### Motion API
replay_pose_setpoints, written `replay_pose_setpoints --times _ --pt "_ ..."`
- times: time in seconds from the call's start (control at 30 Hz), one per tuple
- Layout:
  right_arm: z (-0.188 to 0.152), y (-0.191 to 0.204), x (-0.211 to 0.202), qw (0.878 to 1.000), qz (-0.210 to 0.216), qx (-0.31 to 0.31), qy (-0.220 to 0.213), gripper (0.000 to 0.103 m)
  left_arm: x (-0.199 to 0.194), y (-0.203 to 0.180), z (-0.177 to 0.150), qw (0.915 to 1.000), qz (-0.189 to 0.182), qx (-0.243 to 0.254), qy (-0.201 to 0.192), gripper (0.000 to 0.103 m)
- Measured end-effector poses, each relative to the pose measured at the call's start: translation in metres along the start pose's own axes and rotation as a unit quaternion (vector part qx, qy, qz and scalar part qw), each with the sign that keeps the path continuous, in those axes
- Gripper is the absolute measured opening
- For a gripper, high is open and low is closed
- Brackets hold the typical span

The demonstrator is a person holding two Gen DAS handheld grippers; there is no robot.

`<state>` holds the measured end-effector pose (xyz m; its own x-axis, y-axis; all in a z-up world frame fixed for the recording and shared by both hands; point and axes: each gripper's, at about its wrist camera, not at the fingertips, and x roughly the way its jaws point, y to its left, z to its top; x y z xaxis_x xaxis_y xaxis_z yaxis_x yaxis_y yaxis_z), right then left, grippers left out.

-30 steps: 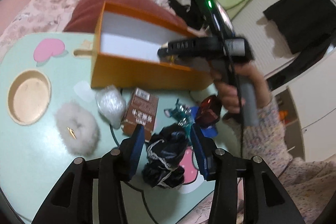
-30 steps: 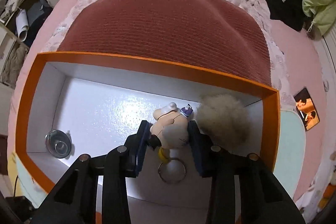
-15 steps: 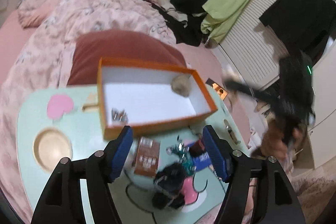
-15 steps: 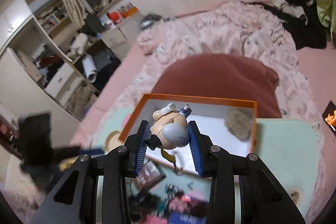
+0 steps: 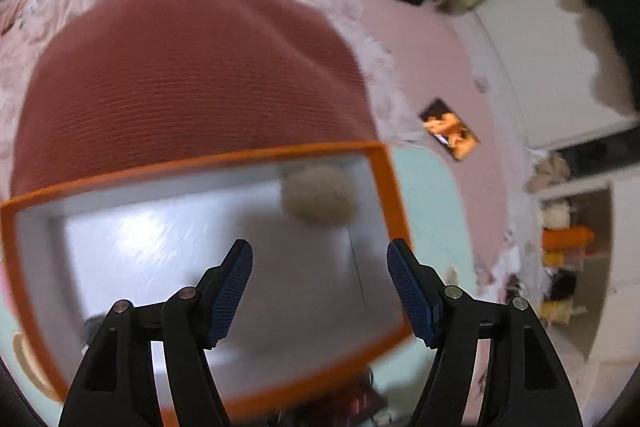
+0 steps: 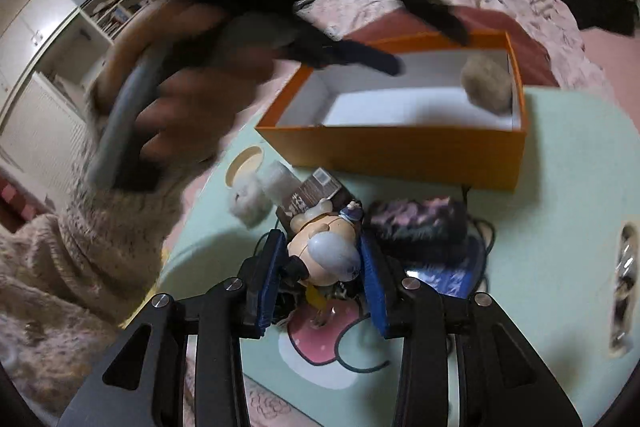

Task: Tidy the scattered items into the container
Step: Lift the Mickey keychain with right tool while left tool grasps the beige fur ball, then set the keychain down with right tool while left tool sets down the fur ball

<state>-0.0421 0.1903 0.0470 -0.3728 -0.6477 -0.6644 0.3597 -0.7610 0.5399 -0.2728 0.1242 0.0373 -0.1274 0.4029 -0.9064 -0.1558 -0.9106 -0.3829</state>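
Left claw [image 5: 320, 291], jaws now wide and empty, has swung over the box [image 5: 384, 187]; right claw [image 6: 320, 279], withdrawn from box, still grips the figurine [image 6: 326, 247], so undeposited.

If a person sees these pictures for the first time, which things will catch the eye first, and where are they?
The orange box with its white inside stands at the far side of the pale green table, a beige fluffy ball lying in one far corner. Close to the camera, the right hand-held gripper is shut on a small cartoon figure above the clutter. The left hand-held gripper is open and empty over the box.
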Motion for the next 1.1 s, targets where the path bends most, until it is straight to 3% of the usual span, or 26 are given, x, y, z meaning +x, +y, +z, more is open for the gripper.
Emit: replay_pose_setpoints --times 0.1,0.13,0.17,0.2,0.43,0.7,0.87,0.97,1.1 --pt "-0.006 -0.007 0.009 1.0 0.017 0.024 0.002 0.039 0.02 0.001 0.009 0.9996 0.018 -0.021 -0.005 0.066" --pt "-0.009 -0.006 0.013 0.999 0.018 0.026 0.007 0.039 0.024 0.002 0.008 0.9995 0.014 -0.027 -0.005 0.057" --pt "-0.011 -0.006 0.015 1.0 0.015 0.025 0.01 0.039 0.029 0.004 0.008 0.9995 0.008 -0.032 -0.004 0.04" --pt "-0.012 -0.006 0.017 1.0 0.01 0.023 0.009 0.039 0.034 0.006 0.007 0.9994 -0.004 -0.033 0.0 0.034" --pt "-0.011 -0.01 0.023 0.999 0.02 0.039 0.011 0.042 0.013 0.019 -0.004 0.9969 -0.064 -0.022 -0.041 0.032" --pt "-0.001 0.001 0.008 0.999 0.043 0.026 -0.008 0.042 -0.086 0.031 -0.049 0.984 -0.129 0.025 -0.121 0.032" --pt "0.017 0.014 -0.004 0.999 0.039 -0.001 -0.016 0.042 -0.145 0.055 -0.108 0.9758 -0.116 0.06 -0.175 0.032" --pt "0.037 0.014 -0.01 0.999 0.036 -0.007 -0.022 0.042 -0.148 0.071 -0.14 0.9776 -0.097 0.061 -0.177 0.032" --pt "0.07 0.001 -0.022 0.999 0.035 0.004 -0.04 0.046 -0.128 0.087 -0.181 0.9783 -0.117 0.041 -0.166 0.032"
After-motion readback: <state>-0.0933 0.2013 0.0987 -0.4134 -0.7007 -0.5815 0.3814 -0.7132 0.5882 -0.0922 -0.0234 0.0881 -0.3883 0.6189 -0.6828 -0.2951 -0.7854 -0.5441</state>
